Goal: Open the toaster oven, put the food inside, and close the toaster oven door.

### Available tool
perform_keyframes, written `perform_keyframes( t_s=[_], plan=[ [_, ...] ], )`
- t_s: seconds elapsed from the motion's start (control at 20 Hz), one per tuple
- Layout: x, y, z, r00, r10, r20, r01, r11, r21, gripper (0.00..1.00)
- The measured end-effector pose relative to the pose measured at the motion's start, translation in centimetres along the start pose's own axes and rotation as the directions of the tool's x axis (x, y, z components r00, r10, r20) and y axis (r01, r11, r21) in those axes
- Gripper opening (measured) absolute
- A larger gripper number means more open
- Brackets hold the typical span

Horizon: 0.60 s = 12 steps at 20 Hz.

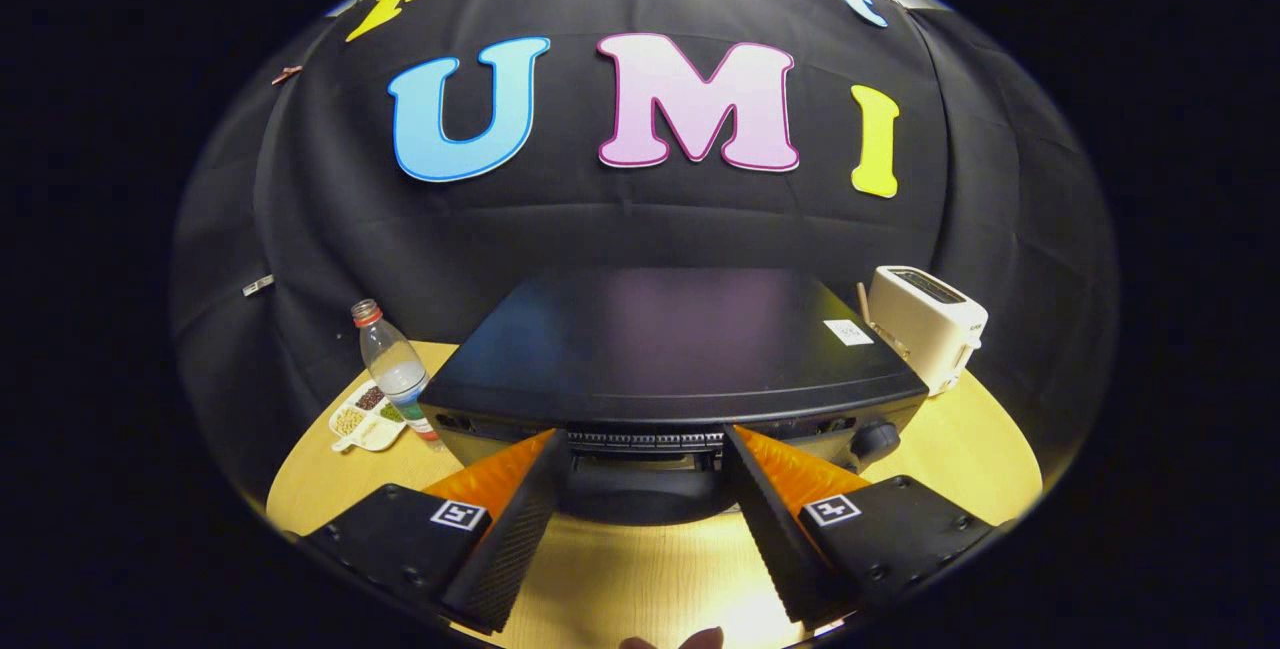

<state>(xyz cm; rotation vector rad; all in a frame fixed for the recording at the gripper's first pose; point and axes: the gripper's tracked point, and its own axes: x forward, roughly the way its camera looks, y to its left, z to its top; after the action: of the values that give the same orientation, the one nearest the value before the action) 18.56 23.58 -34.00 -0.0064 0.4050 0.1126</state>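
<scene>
Fingers of my gripper [645, 449] stand spread wide apart, with nothing pinched between them; each is a black ribbed wedge backed in orange, and each carries a small square black-and-white marker on its block. Their tips reach up to the front upper edge of the toaster oven [665, 354], one on either side of the middle of that edge, though I cannot tell whether they touch it. Between the tips I see a strip of vent slots under the oven's top edge and, below it, the dark front of the oven, too shadowed for me to tell how the door stands. Its flat black top spreads out just beyond my fingers, with a small white sticker [848, 332] near its far right corner, and a round black knob [876, 439] sits on the front just right of my right finger. Under the gripper lies the pale wooden table [640, 579]. Off to the left of the oven, beyond my left finger, a clear plastic bottle [394, 369] with a red neck ring stands upright, and just beside it lies a white divided tray [366, 416] holding beans or seeds in separate compartments. Right of the oven, farther back, a cream-white toaster [925, 326] stands on the table.
</scene>
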Motion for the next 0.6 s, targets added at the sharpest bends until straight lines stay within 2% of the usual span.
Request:
perform_keyframes(
  t_s=[0.3, 0.6],
  plan=[
    [-4.3, -0.2, -6.1, 0.999, 0.005, -0.045, -0.004, 1.0, 0.018, 0.99],
    [-6.0, -0.9, -13.7, 0.978, -0.008, -0.209, 0.005, 1.0, -0.016, 0.99]
  ],
)
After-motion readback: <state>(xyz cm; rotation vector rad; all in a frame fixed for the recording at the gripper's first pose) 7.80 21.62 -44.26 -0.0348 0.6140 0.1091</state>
